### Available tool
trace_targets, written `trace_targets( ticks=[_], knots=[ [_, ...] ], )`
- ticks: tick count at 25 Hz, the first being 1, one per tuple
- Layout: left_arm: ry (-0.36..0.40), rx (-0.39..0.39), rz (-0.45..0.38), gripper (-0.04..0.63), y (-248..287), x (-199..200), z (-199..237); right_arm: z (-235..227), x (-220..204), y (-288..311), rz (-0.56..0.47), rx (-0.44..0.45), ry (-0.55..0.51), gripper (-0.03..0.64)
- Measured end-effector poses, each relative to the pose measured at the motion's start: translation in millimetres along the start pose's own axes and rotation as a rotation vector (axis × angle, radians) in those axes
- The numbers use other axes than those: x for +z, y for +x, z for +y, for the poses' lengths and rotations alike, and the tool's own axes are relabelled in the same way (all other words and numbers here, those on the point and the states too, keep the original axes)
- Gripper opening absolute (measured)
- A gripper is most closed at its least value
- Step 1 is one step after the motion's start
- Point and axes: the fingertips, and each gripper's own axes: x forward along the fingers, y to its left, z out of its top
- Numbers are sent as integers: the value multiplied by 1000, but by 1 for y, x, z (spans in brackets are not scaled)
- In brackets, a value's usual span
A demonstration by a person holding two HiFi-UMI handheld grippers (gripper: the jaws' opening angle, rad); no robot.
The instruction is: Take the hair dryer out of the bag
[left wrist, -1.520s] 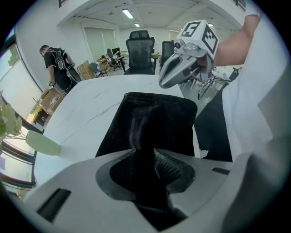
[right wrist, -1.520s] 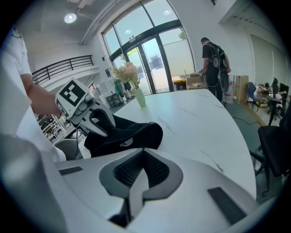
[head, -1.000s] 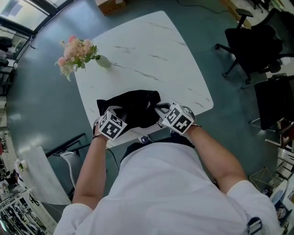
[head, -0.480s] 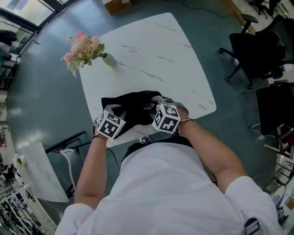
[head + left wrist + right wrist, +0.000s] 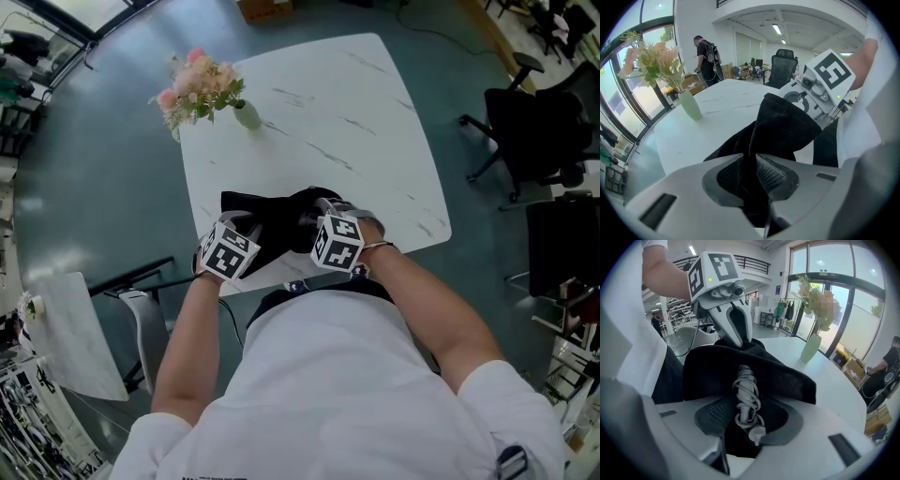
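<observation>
Teal floor (image 5: 94, 187) is surrounding a white marble-veined table (image 5: 375, 122); black office chairs (image 5: 534, 131) are standing to the right.

Item one: a vase of pink flowers (image 5: 202, 86) is sitting at the table's far left corner.

Item two: a black bag (image 5: 267, 217) is lying at the near edge, between the two grippers.

Item three: the left gripper (image 5: 749, 164) is pinching a fold of the bag's fabric. Its jaws are narrow, having just been closing on the cloth.

Item four: the right gripper (image 5: 749, 418) is pointing into the bag's right side. Its jaws have just been opening and are standing apart, with a coiled grey cord (image 5: 745, 385) lying loose between the pads.

Of the hair dryer (image 5: 746, 373), only that cord is showing; the rest is lying hidden under the black fabric.
</observation>
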Motion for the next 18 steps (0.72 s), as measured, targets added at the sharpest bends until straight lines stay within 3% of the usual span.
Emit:
trace_targets(
  ticks=[13,18],
  knots=[
    [11,-20,-49,91,-11,2,-5,2,4,17,53,17,-19,207],
    [-41,-32,-115,119,-19,4,-4,-3,-5,32,120,-6,-93,253]
  ],
)
